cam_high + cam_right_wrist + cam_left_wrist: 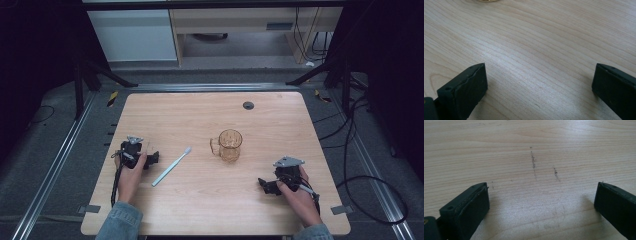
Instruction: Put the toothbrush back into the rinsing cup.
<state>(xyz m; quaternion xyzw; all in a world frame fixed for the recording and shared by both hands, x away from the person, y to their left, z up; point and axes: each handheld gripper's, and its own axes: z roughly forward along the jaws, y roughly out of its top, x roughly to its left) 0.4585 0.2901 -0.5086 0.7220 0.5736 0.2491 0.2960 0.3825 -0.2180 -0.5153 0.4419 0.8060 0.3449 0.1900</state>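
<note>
High view: toothbrush and mug untouched, both claws idle

High view shows the left claw (150, 159) resting on the tabletop (210, 200), jaws spread wide and empty; the toothbrush (171, 166) lies just to its right, apart from it. The right claw (265, 186), also wide and empty, sits well below and right of the amber mug (230, 145). Nothing is grasped yet; judging by this, all the work remains.

We find no legible text, label, brand, number or sign on anything in view. The table (210, 200) bears plain wood grain and a few dark scuff marks (533, 162), which form no characters. The toothbrush (171, 166) and the amber mug (230, 145) carry no readable print.
</note>
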